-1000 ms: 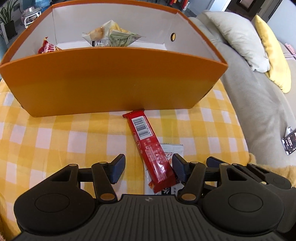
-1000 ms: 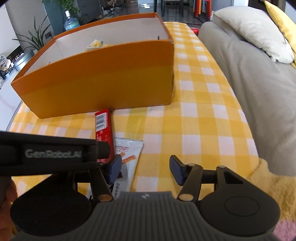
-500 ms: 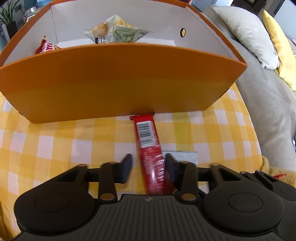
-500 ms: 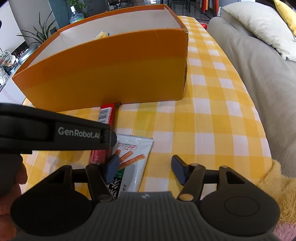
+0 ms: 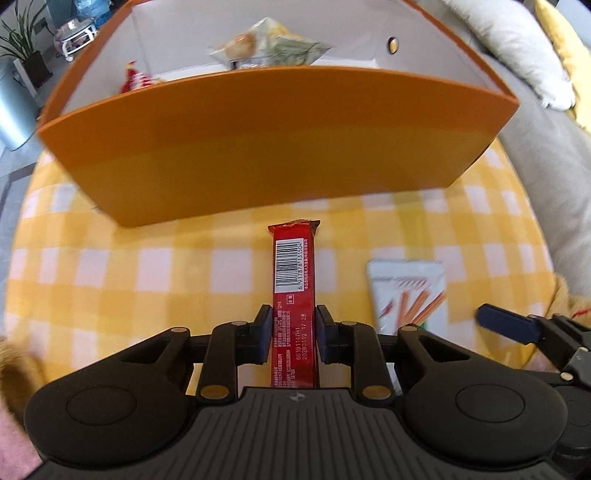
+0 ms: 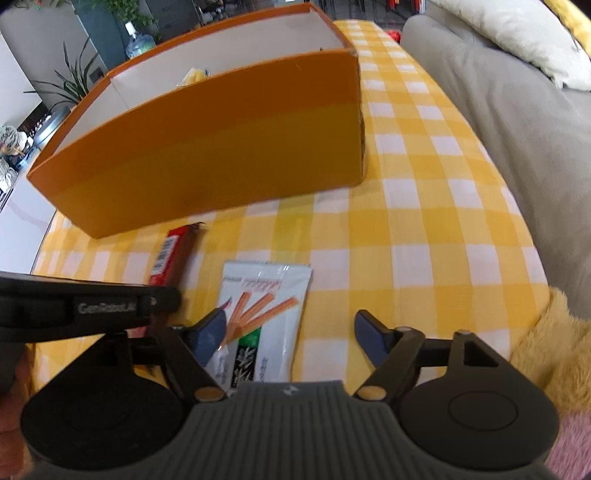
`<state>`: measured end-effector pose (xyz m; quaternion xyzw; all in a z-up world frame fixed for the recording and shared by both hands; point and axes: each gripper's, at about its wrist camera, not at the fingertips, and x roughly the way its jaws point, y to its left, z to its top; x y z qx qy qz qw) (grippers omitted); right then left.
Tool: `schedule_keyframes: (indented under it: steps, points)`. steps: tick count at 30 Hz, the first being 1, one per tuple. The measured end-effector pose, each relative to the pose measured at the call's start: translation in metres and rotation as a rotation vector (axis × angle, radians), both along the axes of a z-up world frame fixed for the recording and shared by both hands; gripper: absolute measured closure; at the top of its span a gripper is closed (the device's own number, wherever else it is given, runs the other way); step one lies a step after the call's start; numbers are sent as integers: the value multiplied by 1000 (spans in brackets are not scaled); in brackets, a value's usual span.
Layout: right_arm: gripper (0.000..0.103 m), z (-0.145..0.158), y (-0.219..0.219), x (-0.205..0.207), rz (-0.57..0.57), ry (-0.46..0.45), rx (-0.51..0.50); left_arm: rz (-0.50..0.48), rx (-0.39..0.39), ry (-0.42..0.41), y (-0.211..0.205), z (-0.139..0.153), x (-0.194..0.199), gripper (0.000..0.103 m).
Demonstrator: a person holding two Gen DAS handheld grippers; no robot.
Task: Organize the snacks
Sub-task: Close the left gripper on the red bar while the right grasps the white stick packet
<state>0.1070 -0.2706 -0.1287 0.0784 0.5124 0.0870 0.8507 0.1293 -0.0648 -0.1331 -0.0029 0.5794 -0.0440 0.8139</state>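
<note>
My left gripper [image 5: 293, 328] is shut on a long red snack bar [image 5: 293, 266], barcode side up, which points toward the orange box [image 5: 280, 147]. The same red bar [image 6: 173, 254] shows at the left of the right wrist view, behind the left gripper's black body. A white packet of biscuit sticks [image 6: 258, 317] lies flat on the yellow checked cloth [image 6: 406, 240]. My right gripper [image 6: 291, 332] hangs over the packet with its jaws opening, the pads apart from it. The packet [image 5: 410, 291] also lies right of the bar in the left wrist view.
The orange box [image 6: 221, 147] holds a clear bag of snacks [image 5: 266, 46] and a red packet [image 5: 135, 77]. A grey sofa [image 6: 517, 122] with a cream cushion [image 6: 517, 33] runs along the right. A yellow fluffy cloth [image 6: 546, 350] lies at the near right.
The left jaws have closed onto the red bar, which now stands straight between them. The right jaws have widened over the white packet, which now lies uncovered by the bar.
</note>
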Motion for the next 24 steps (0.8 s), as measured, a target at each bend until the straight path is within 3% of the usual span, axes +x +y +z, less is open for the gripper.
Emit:
schedule_keyframes:
  steps: [4, 7, 16, 24]
  points:
    - [25, 1, 12, -9, 8, 29, 10, 23, 23, 31, 11, 0, -5, 77]
    - [23, 0, 24, -13, 31, 24, -46, 29, 30, 34, 14, -5, -7, 76]
    - [21, -5, 46, -20, 47, 9, -155, 53, 15, -34, 16, -8, -12, 62]
    - [25, -4, 54, -27, 62, -7, -202, 38, 24, -50, 15, -9, -12, 63]
